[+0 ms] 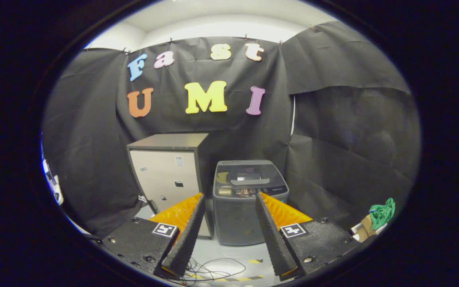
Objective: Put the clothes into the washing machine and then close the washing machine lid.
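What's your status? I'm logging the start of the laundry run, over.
Tongs open, holding nothing. Washing machine just ahead between the fingers, lid down. Green cloth off to the right, untouched. Loose cables on floor below tongs.

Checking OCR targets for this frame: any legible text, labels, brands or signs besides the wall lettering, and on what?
None can be read.
Washer: control-panel marks too small and blurred.
Cabinet: stickers on the door, too small to read.
Hand-held gripper, fingers open on nothing: a square black-and-white marker on each side, a pattern, no words.
Floor: striped tape, no text.
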The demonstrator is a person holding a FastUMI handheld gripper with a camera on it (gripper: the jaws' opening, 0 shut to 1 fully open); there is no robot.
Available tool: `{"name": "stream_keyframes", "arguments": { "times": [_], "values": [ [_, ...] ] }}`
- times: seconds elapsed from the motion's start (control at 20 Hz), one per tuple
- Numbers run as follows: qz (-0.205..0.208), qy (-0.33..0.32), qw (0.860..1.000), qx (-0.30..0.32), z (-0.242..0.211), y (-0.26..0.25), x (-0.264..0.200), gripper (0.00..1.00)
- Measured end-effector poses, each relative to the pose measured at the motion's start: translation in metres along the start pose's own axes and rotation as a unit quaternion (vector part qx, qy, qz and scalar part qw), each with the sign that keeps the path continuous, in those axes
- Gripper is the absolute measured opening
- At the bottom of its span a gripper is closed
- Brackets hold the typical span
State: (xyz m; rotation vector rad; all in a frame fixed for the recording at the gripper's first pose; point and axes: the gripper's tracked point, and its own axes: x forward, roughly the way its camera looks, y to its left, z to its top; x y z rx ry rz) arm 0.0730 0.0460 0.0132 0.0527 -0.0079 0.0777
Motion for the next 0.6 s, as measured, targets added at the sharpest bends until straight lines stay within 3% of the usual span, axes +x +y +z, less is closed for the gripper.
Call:
{"name": "stream_keyframes", "arguments": {
  "times": [0.6],
  "values": [
    [-0.011,-0.027,0.999,-0.028,0.011,-0.012,-0.020,0.81]
  ]
}}
